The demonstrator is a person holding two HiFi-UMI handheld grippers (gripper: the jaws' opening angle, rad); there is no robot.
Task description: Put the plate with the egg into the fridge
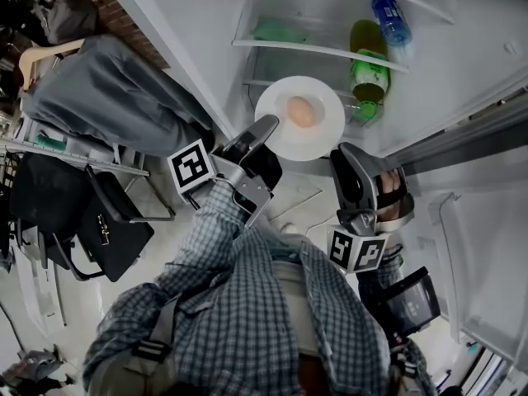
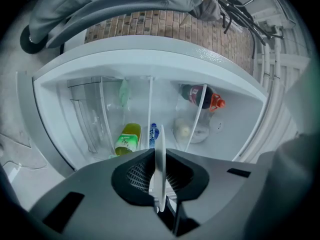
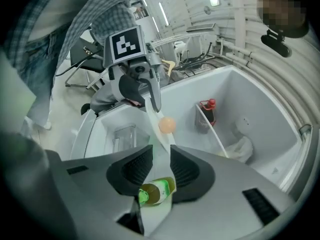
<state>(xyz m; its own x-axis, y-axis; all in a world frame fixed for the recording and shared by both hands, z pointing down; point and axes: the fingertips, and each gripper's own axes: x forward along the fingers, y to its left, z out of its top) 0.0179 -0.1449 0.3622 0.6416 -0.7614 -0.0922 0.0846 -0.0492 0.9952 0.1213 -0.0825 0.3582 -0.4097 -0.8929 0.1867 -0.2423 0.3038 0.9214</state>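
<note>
A white plate (image 1: pixel 318 134) with a brown egg (image 1: pixel 301 111) on it hangs level in front of the open fridge (image 1: pixel 206 48). My left gripper (image 1: pixel 268 124) is shut on the plate's left rim. In the left gripper view the plate (image 2: pixel 160 151) stands edge-on between the pads of that gripper (image 2: pixel 159 170). My right gripper (image 1: pixel 345 157) sits at the plate's lower right rim. In the right gripper view its jaws (image 3: pixel 160 159) stand apart, with the plate's edge (image 3: pixel 159 134) running in between them. The egg (image 3: pixel 167 125) and the left gripper (image 3: pixel 150 91) show beyond.
On the fridge shelves lie a green bottle (image 1: pixel 368 64), a blue bottle (image 1: pixel 389 15), a dark red-capped bottle (image 2: pixel 202 96) and a pale bag (image 2: pixel 190 130). The fridge door (image 1: pixel 487 254) stands open at right. A black chair (image 1: pixel 107 221) and grey cloth (image 1: pixel 115 97) are at left.
</note>
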